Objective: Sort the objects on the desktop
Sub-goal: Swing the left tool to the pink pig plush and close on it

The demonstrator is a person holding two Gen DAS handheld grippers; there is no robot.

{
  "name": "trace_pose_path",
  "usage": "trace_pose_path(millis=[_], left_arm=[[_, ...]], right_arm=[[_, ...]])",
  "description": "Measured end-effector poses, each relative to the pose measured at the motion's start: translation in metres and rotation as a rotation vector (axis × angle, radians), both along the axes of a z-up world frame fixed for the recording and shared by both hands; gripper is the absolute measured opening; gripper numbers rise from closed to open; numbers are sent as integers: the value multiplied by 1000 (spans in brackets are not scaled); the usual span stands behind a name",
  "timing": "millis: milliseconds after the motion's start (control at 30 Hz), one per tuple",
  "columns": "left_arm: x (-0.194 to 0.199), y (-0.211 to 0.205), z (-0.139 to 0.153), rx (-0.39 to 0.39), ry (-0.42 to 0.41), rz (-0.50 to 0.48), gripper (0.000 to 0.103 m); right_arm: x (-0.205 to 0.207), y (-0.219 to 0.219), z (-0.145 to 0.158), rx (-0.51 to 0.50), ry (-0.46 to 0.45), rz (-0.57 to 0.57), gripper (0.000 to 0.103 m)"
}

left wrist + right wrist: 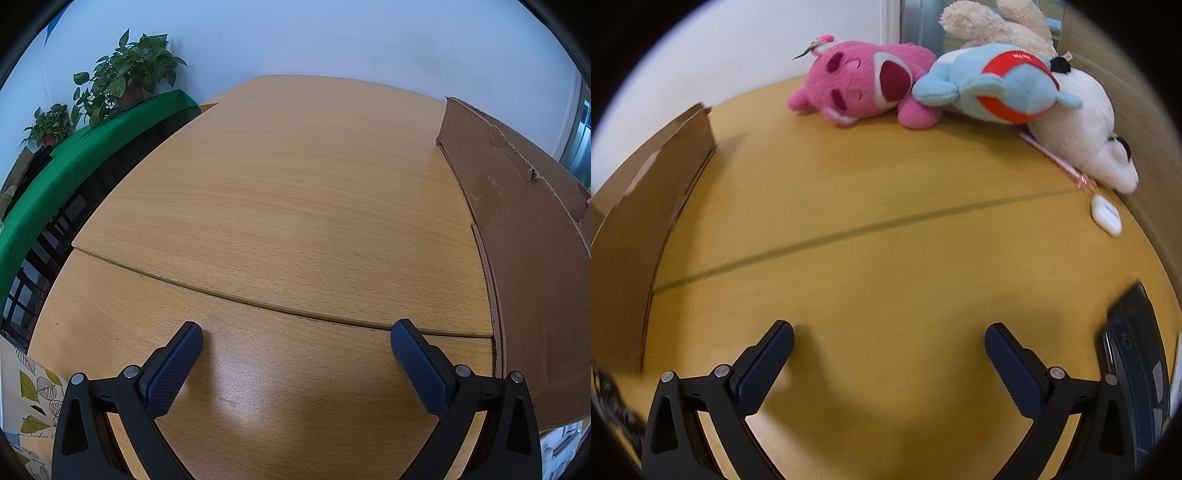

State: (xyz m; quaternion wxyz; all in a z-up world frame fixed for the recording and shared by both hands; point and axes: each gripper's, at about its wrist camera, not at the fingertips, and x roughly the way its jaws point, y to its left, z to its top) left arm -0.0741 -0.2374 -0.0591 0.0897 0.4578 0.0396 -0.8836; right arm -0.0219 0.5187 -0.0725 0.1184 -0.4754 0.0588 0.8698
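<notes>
left gripper (296, 334): fingers spread, empty, over table (288, 192)
box (524, 258): 3 o'clock
right gripper (889, 336): spread, empty
pink plush (864, 86), blue plush (997, 88), white plush (1086, 125): 12–1 o'clock
white case (1106, 215): 2 o'clock, possibly earbuds

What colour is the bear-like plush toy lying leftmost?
Pink plush toy, with darker magenta patches; clearest in the right wrist view.

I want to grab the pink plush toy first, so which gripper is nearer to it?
Right. The right gripper is open over the table, with the pink plush toy ahead near the far edge. The left gripper faces bare tabletop beside the cardboard box; the toy is not in its view.
</notes>
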Motion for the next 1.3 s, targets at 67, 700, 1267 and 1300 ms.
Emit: trace_pose_path(millis=[67,700,1267,1300], left_arm=[[1,0,0,0,0,-3,103],[190,86,80,506,31,-207,102],[201,104,29,729,-63,-190,76],[201,107,34,717,-57,-202,74]], right_arm=[[20,-7,0,-3,-18,31,103],[129,-287,118,-226,295,1004,102],[146,-422,52,-431,-30,1291,87],[146,-418,49,-455,-44,1283,85]])
